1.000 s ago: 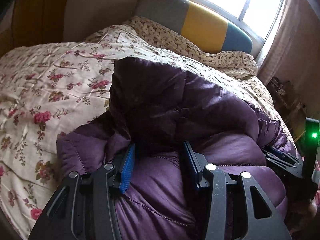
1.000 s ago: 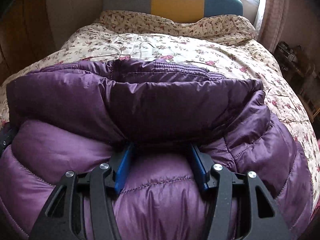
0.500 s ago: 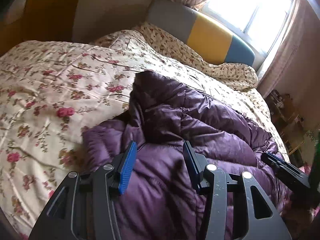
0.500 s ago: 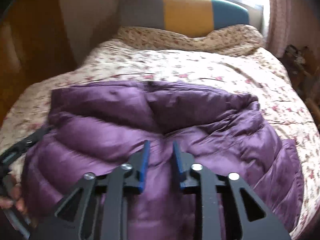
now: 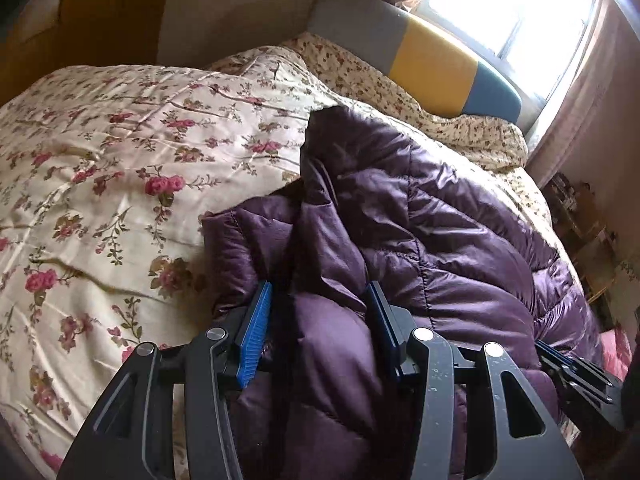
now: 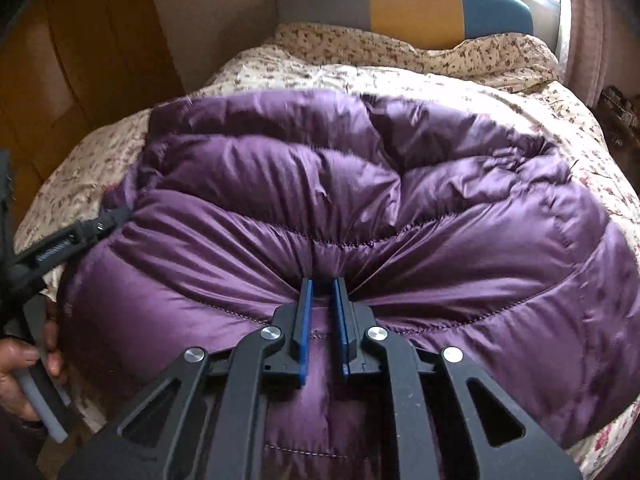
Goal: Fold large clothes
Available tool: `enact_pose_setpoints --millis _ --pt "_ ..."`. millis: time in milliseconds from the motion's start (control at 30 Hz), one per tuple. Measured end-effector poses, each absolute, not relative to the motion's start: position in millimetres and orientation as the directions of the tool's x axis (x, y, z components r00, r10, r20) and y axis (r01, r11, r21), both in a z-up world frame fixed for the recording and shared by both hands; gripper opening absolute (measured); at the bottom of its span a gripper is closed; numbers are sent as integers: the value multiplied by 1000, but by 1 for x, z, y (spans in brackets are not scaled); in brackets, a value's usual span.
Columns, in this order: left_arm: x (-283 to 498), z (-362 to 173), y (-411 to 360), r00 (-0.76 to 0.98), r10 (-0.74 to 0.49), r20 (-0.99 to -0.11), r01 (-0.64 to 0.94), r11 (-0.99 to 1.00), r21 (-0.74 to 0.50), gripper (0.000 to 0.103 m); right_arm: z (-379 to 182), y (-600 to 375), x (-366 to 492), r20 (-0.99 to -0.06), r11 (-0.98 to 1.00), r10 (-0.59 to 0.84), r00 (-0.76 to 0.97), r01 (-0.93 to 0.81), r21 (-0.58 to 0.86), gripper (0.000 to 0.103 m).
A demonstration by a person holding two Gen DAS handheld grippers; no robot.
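A purple puffer jacket (image 6: 360, 208) lies folded over on the floral bed. My right gripper (image 6: 323, 284) is shut at the jacket's near edge, and its blue pads (image 6: 305, 312) pinch a small fold of fabric that puckers toward them. My left gripper (image 5: 318, 312) stands half open over the jacket's (image 5: 420, 216) left end. Padded fabric bulges up between its jaws, and the left blue pad's (image 5: 256, 332) face shows bare. The left gripper (image 6: 80, 232) also shows at the jacket's left edge in the right wrist view, with a hand (image 6: 24, 364) on its handle.
The floral quilt (image 5: 120, 184) spreads wide to the left and beyond the jacket. A grey, yellow and teal headboard (image 6: 412, 4) stands under a bright window. Wooden panels (image 6: 80, 60) lie to the left, and cluttered furniture (image 5: 580, 220) stands right of the bed.
The raised dark flap of the jacket has dropped flat onto the jacket. Both grippers have drawn back toward the near edge. The right jaws have closed from half open onto a fold of fabric.
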State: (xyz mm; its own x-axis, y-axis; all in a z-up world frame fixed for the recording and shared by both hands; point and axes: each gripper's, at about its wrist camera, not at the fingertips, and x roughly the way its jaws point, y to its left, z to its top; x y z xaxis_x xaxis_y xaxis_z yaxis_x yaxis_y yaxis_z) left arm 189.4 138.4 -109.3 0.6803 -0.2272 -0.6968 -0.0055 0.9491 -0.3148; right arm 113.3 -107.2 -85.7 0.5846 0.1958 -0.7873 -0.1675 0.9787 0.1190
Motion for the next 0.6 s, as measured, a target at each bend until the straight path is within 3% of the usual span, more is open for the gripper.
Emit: enact_pose_setpoints --millis 300,400,600 --pt "169 -104 168 691 -310 -653 -17 896 -443 48 -99 -102 117 -781 984 158 604 -165 71 8" --pt "154 -100 183 706 -299 -642 -50 884 -466 59 -96 -101 116 -779 985 150 609 -163 62 9" --pt "141 -115 218 683 -429 -592 -112 739 -665 60 -90 -98 110 -774 985 149 615 -160 63 9"
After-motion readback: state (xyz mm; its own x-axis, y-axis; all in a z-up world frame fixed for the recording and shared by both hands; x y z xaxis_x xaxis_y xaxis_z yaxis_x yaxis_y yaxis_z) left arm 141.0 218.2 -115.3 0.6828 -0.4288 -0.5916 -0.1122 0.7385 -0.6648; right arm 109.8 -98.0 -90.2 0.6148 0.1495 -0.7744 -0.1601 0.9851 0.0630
